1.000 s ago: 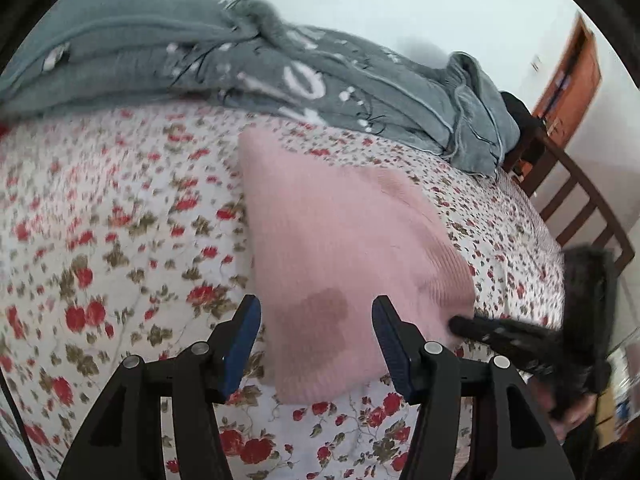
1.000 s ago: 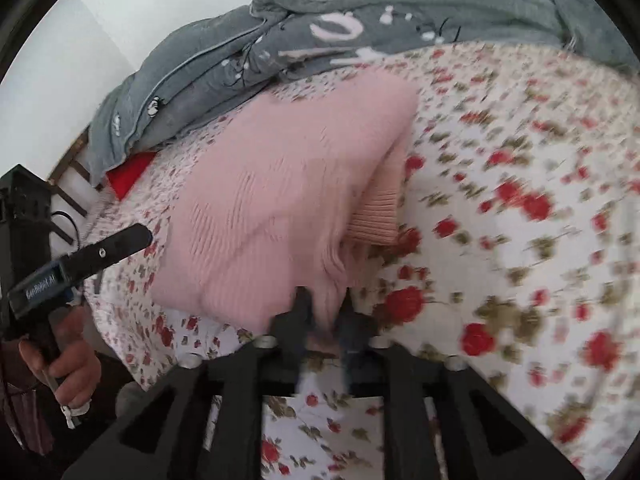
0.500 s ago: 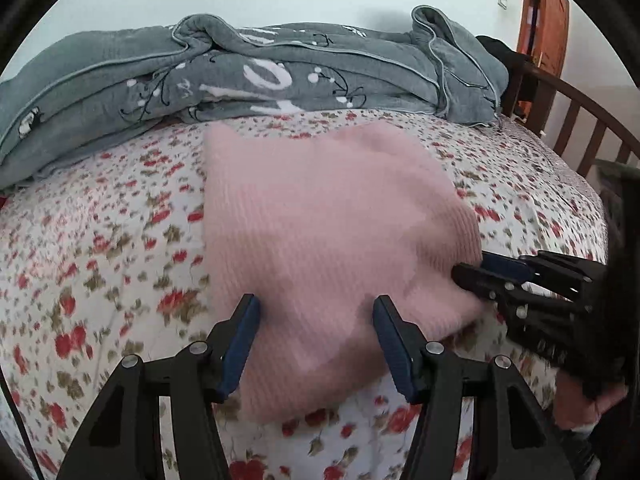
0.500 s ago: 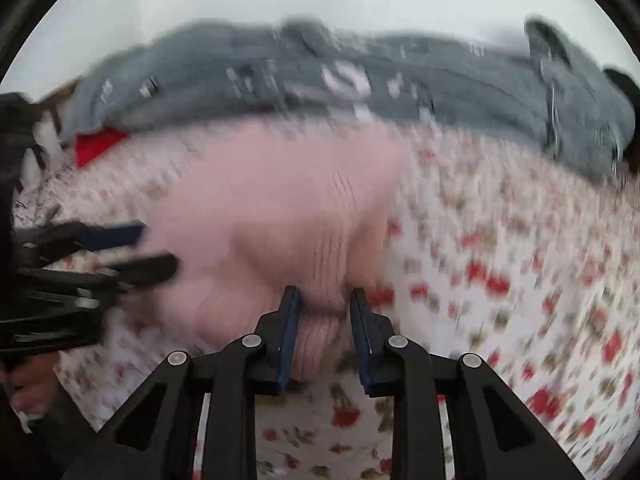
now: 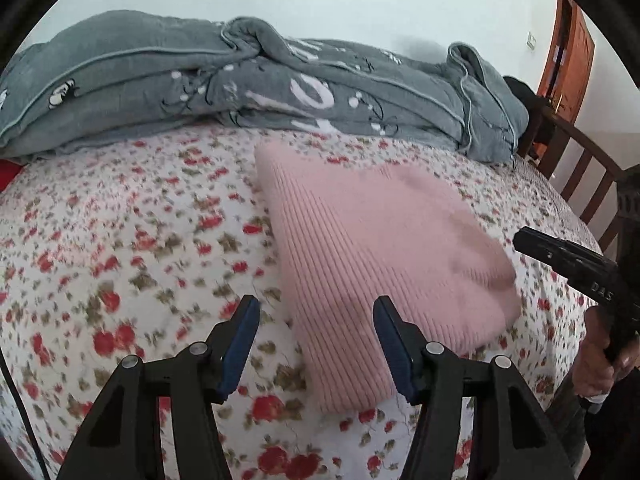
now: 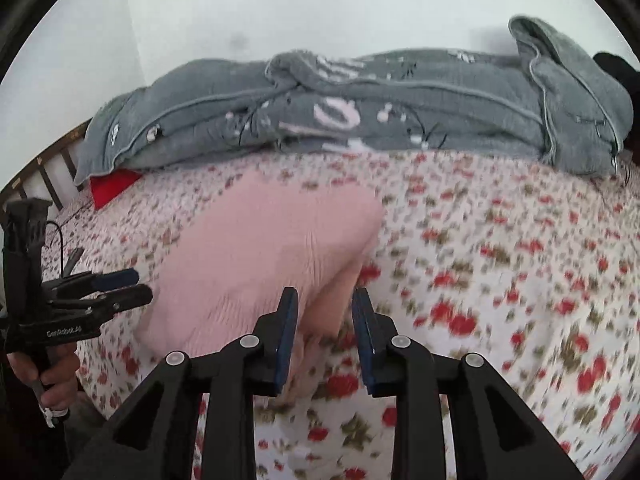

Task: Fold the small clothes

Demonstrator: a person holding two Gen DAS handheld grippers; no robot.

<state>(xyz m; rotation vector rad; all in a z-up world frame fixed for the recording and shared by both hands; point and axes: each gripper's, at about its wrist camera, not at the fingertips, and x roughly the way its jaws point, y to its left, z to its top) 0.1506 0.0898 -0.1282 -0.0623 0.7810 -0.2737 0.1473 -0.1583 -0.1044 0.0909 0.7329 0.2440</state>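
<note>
A pink ribbed knit garment (image 5: pixel 376 240) lies folded on the floral bedsheet (image 5: pixel 120 240). My left gripper (image 5: pixel 316 308) hovers open over the garment's near left edge, with its pads clear of the cloth. In the right wrist view the same garment (image 6: pixel 260 248) lies ahead and to the left. My right gripper (image 6: pixel 324 300) is opening, with the garment's near corner lying loose below and between the jaws and the pads not pressing it. From the left wrist view the right gripper (image 5: pixel 524 240) sits just off the garment's right edge.
A rumpled grey blanket (image 5: pixel 280 92) lies along the far side of the bed. A red item (image 6: pixel 112 184) pokes out under its left end. A wooden bed rail (image 5: pixel 588 176) and a door (image 5: pixel 568 52) are at the right. A person's hand (image 6: pixel 44 372) holds the left gripper (image 6: pixel 134 286).
The right gripper, which was shut on the garment's near edge, has let it go and lifted back. The garment now lies flat. The left gripper stays open.
</note>
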